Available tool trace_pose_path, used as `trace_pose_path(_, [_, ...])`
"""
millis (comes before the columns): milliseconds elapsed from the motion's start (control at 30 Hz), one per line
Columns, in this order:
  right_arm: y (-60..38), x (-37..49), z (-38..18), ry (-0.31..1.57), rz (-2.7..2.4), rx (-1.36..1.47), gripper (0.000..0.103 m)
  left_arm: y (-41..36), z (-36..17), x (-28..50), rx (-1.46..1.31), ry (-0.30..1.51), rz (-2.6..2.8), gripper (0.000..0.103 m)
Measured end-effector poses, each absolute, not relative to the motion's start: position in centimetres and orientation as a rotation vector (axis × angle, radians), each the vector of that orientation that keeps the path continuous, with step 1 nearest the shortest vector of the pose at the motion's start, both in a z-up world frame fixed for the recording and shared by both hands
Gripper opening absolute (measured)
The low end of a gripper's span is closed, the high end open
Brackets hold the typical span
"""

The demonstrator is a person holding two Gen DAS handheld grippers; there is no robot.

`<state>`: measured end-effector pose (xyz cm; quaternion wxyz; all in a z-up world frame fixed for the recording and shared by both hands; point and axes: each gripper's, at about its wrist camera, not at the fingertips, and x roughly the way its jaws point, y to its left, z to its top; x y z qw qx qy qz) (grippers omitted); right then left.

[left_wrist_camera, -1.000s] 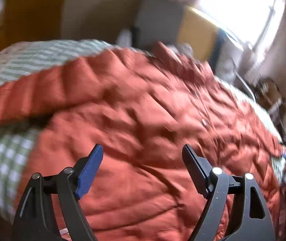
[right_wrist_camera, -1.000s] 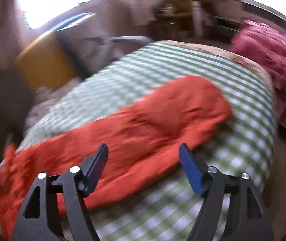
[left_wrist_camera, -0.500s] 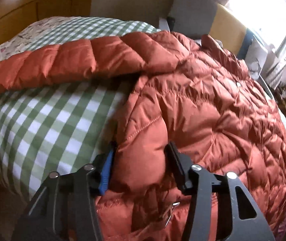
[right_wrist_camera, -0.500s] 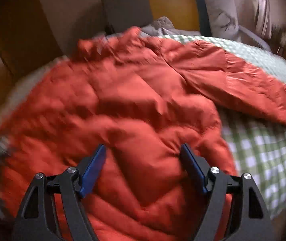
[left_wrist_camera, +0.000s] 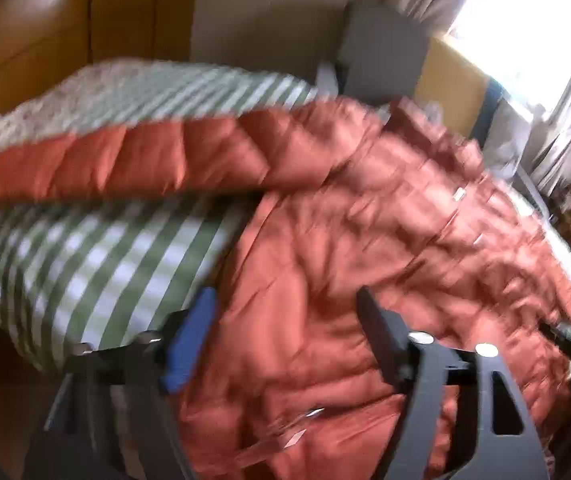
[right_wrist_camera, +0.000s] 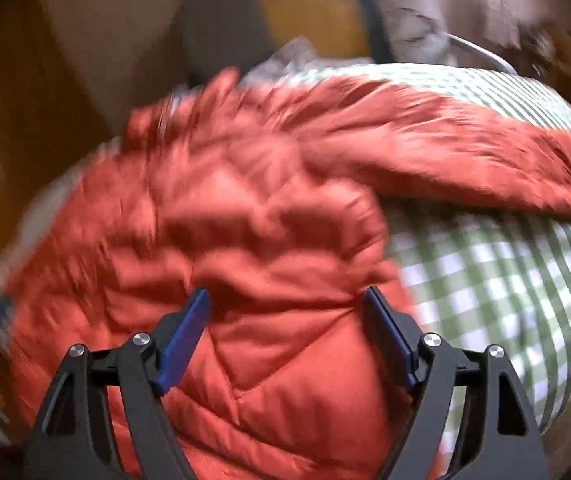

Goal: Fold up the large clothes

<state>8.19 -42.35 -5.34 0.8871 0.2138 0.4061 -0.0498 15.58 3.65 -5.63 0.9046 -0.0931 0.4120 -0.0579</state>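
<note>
**Here, a red jacket spread on a checked bed, both jaws wide**

Here the jacket (left_wrist_camera: 365,248), a quilted red puffer, lies spread across the bed (left_wrist_camera: 97,264), which wears a green-and-white checked cover. Both views are blurred.

In the left wrist view, the left gripper (left_wrist_camera: 285,320) has its jaws spread apart, clamping nothing. Jacket fabric fills the gap between them and runs ahead and off to the right. The left jaw, with its blue pad, sits over the jacket's edge, where red meets the checked cover. One sleeve (left_wrist_camera: 125,160) stretches away to the left, well ahead of the jaws, lying flat on the cover. Small metal snaps (left_wrist_camera: 459,194) show far ahead on the right. Whether the jaws touch the fabric cannot be told.

In the right wrist view, the right gripper (right_wrist_camera: 285,312) is likewise released, jaws wide. The jacket's body (right_wrist_camera: 245,240) bulges up between and ahead of them; the tips seem to press against or sit just at the puffed fabric, though blur hides any contact. The other sleeve (right_wrist_camera: 465,152) reaches ahead and to the right across the cover (right_wrist_camera: 505,280). The right jaw lies near the jacket's right edge, with checked cloth just beyond it.

Far ahead stand a yellow-and-grey headboard (right_wrist_camera: 313,12) and a pillow (right_wrist_camera: 413,36).
</note>
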Motion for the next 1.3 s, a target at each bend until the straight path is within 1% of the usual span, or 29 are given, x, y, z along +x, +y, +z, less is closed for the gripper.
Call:
trace_pose_path(100, [-48.1, 6.6, -5.1, 0.764, -0.209, 0.646, 0.078, 1.0, -4.3, 16.3, -0.135, 0.804, -0.2, 0.076])
trace_pose_path(167, [-52.9, 5.4, -6.2, 0.733, -0.343, 0.77, 0.072, -1.2, -4.3, 17.1, -0.125, 0.803, -0.265, 0.076])
trace_pose_path(233, [-57.2, 4.4, -7.7, 0.695, -0.455, 0.912, 0.063, -3.3, -4.6, 17.7, -0.113, 0.81, -0.322, 0.076])
trace_pose_path(267, [-59.5, 3.9, -8.6, 0.671, -0.503, 0.996, 0.061, -4.2, -4.8, 17.8, -0.103, 0.812, -0.336, 0.076])
trace_pose_path(300, [-61.0, 3.5, -9.0, 0.655, -0.531, 1.04, 0.057, -5.0, -5.2, 17.9, -0.092, 0.824, -0.354, 0.076])
trace_pose_path(400, [-66.0, 3.0, -10.2, 0.593, -0.644, 1.151, 0.056, -6.8, -7.3, 18.3, -0.095, 0.907, -0.391, 0.076])
trace_pose_path(467, [-67.9, 3.0, -10.5, 0.582, -0.712, 1.178, 0.052, -7.2, -8.8, 18.3, -0.117, 0.967, -0.398, 0.076])
trace_pose_path(533, [-69.7, 3.3, -11.4, 0.556, -0.737, 1.246, 0.04, -7.1, -9.6, 18.3, -0.122, 0.975, -0.39, 0.076])
trace_pose_path(567, [-70.4, 3.3, -11.7, 0.548, -0.75, 1.272, 0.038, -7.1, -9.8, 18.3, -0.121, 0.975, -0.386, 0.076])
trace_pose_path(600, [-71.0, 3.2, -11.8, 0.537, -0.752, 1.291, 0.032, -7.2, -9.8, 18.3, -0.115, 0.977, -0.383, 0.076])
trace_pose_path(633, [-71.5, 3.2, -11.9, 0.531, -0.753, 1.305, 0.016, -7.3, -9.8, 18.5, -0.106, 0.979, -0.379, 0.076])
trace_pose_path(667, [-71.8, 3.4, -11.9, 0.55, -0.764, 1.306, 0.009, -7.4, -10.0, 18.5, -0.102, 0.982, -0.378, 0.076])
trace_pose_path(700, [-72.1, 2.9, -11.6, 0.558, -0.772, 1.294, 0.005, -7.5, -10.1, 18.6, -0.1, 0.986, -0.375, 0.076])
trace_pose_path(767, [-71.9, 2.6, -10.4, 0.561, -0.821, 1.207, 0.003, -7.8, -10.3, 18.7, -0.09, 0.99, -0.367, 0.076])
trace_pose_path(900, [-72.1, 3.1, -12.0, 0.666, -0.891, 1.088, 0.003, -7.9, -10.7, 18.9, -0.085, 0.994, -0.36, 0.078])
trace_pose_path(1000, [-71.6, 4.4, -10.9, 0.693, -0.882, 1.026, 0.003, -8.0, -10.9, 19.1, -0.074, 0.989, -0.361, 0.079])
trace_pose_path(1167, [-69.8, 5.3, -7.7, 0.647, -0.793, 0.963, 0.003, -7.7, -10.6, 19.2, -0.075, 0.976, -0.366, 0.08])
trace_pose_path(1300, [-66.3, 7.5, -4.1, 0.601, -0.648, 0.885, 0.003, -7.2, -9.7, 18.8, -0.102, 0.961, -0.381, 0.08])
